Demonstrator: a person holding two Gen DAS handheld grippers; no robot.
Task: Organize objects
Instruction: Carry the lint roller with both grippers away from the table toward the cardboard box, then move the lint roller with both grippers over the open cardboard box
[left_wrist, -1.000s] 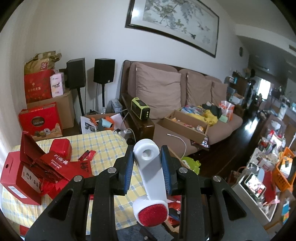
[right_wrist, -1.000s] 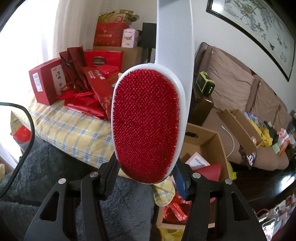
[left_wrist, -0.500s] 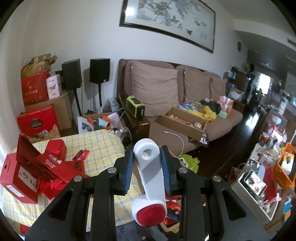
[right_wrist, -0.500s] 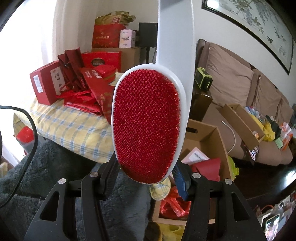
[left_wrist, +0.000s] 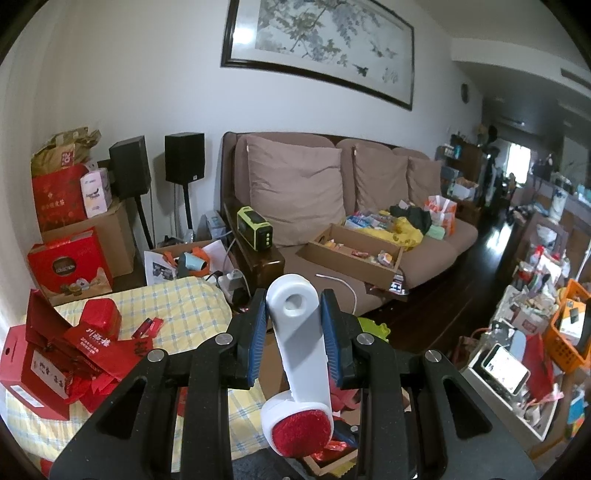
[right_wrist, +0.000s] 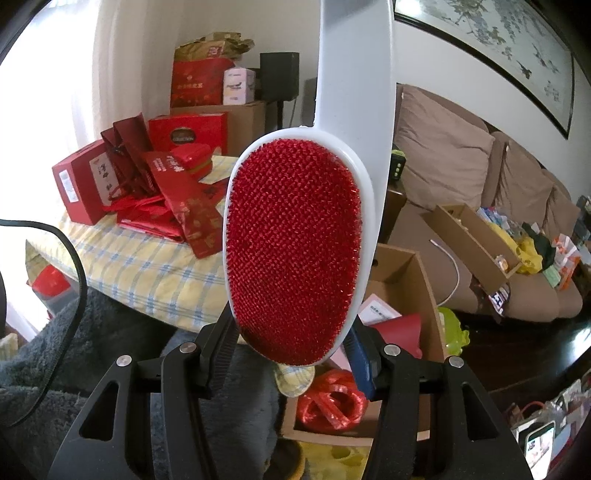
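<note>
A white lint brush (left_wrist: 303, 354) with a red bristle pad is held in the air by both grippers. My left gripper (left_wrist: 293, 314) is shut on its white handle near the hanging hole, and the red head (left_wrist: 299, 432) points back toward the camera. In the right wrist view the red pad (right_wrist: 295, 251) fills the middle, with the handle (right_wrist: 354, 66) rising out of the top. My right gripper (right_wrist: 295, 332) is shut on the lower end of the head, one jaw on each side of its white rim.
A table with a yellow checked cloth (right_wrist: 147, 266) carries red gift boxes and bags (right_wrist: 122, 177). An open cardboard box (right_wrist: 406, 273) stands on the floor beside it. A brown sofa (left_wrist: 332, 192) holds a cardboard tray. Grey fleece (right_wrist: 110, 369) and a black cable (right_wrist: 74, 258) lie nearby.
Both grippers have drifted sideways together with the brush, so the room slides across both views. The grip on handle and head is unchanged.
</note>
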